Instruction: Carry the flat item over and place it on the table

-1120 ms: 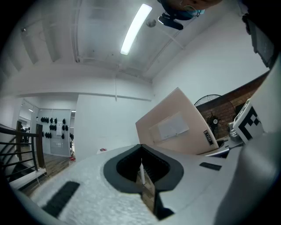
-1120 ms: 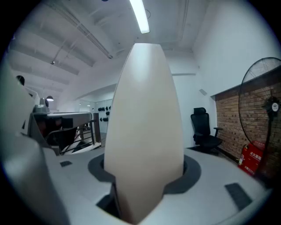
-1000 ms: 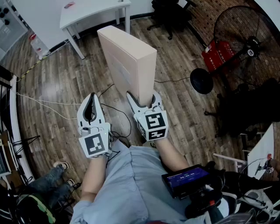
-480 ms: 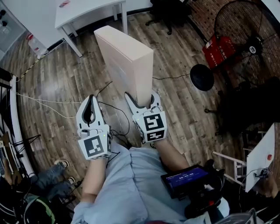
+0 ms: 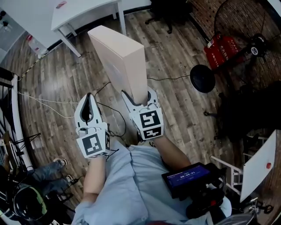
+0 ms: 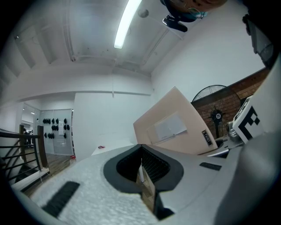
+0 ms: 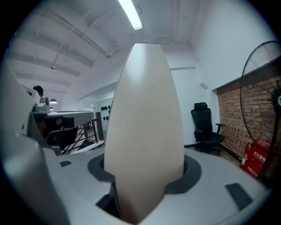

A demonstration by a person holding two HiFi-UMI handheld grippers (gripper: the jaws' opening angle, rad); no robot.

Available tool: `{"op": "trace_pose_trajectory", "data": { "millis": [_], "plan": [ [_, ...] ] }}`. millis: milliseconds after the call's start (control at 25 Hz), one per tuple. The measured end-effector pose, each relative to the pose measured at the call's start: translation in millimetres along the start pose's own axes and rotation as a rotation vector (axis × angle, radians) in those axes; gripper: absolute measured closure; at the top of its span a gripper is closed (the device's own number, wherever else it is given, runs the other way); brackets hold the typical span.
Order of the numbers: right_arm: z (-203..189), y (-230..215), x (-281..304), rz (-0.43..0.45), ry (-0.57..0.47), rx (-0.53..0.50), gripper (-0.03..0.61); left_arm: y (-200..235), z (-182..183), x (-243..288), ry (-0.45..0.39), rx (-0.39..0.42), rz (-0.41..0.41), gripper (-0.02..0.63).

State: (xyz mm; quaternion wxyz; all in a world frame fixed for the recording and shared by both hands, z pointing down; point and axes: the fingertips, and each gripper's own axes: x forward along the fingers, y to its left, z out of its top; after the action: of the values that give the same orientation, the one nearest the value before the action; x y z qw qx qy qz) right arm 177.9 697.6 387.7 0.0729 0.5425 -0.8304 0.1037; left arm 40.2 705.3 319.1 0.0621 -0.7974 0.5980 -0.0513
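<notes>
The right gripper is gripping the near end of the flat box, upright over the floor; the left gripper is hovering alongside on the left, jaws closed, empty; the table is standing farther off.

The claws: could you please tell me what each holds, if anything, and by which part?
The right claw grips the flat beige box by its near end, jaws on its broad faces. The left claw is shut and empty.
</notes>
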Motion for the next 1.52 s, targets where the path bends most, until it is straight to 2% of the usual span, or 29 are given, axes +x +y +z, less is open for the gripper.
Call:
{"op": "trace_pose_trajectory", "data": {
  "millis": [280, 560, 880, 1080, 1520],
  "plan": [
    [7.1, -13.8, 23.6, 0.019, -0.002, -0.026, 0.311, 3.0, 2.2, 19.1, -0.01, 0.003, 0.031, 0.604],
    [6.8, -22.8, 72.8, 0.019, 0.023, -0.047, 0.31, 30.9, -20.5, 54.6, -0.002, -0.033, 0.058, 0.604],
    [10.6, -36.2, 163.7, 0.023, 0.054, -0.053, 0.31, 83.6, -56.4, 131.9, 0.026, -0.091, 0.082, 0.604],
    [20.0, -38.1, 235.3, 0.029, 0.073, -0.05, 0.311, 126.7, -68.9, 186.1, 0.036, -0.093, 0.09, 0.604],
    [69.9, -42.3, 360.1, 0.015, 0.052, -0.048, 0.31, 207.8, -60.5, 290.0, 0.013, -0.068, 0.089, 0.604]
  ]
}}
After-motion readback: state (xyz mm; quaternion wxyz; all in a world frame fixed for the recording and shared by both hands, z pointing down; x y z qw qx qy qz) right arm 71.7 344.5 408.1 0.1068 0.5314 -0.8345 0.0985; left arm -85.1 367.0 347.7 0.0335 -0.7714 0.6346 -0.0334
